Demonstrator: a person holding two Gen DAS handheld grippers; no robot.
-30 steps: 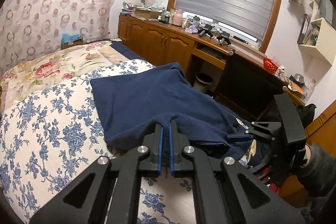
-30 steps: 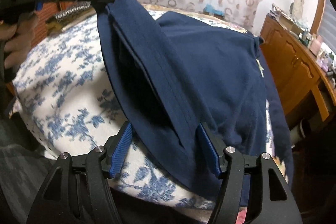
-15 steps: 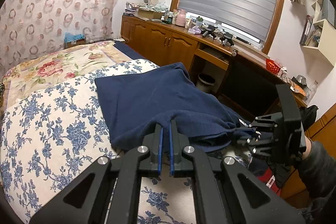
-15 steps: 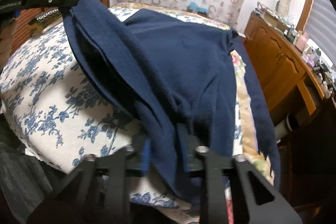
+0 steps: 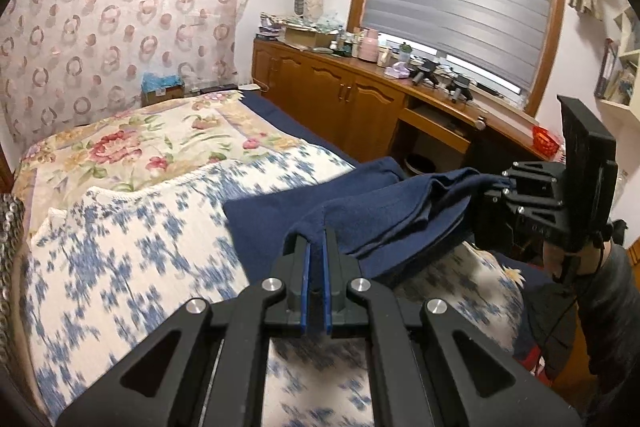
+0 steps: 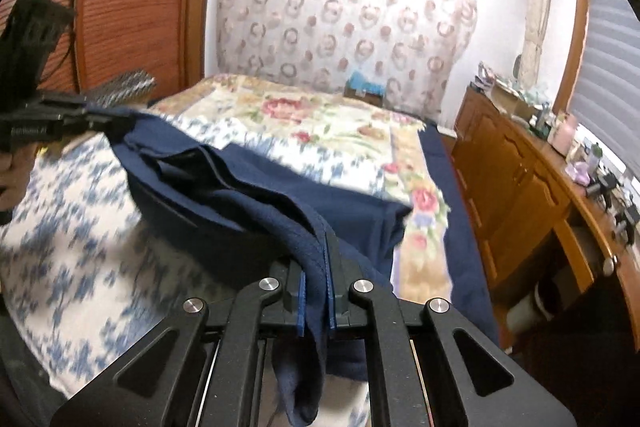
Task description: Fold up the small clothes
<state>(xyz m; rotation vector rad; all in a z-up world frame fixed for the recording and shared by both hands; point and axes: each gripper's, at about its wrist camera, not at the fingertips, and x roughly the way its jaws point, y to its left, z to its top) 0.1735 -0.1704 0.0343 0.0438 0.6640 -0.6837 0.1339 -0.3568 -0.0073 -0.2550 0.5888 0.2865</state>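
A navy blue garment (image 5: 400, 211) lies on the bed, and its near edge is lifted off the cover between my two grippers. My left gripper (image 5: 315, 239) is shut on one corner of that edge; the right wrist view shows it far left (image 6: 104, 119). My right gripper (image 6: 320, 251) is closing its jaws on the other corner, and the cloth (image 6: 248, 195) is pinched between the blue pads with a tail hanging below. In the left wrist view the right gripper (image 5: 496, 187) is at the right, holding bunched cloth. The raised edge sags between them over the rest of the garment.
The bed has a blue-flowered white cover (image 5: 120, 247) and, farther away, a rose-patterned one (image 5: 132, 147). A wooden cabinet and desk (image 5: 340, 99) run along the bed's right side under the window. A round hairbrush (image 6: 124, 87) lies near the left gripper. A person's hand (image 5: 560, 259) holds the right gripper.
The right gripper's jaws went from wide open around the garment's edge to shut on it. Both grippers then rose and carried the near edge up and away over the garment.
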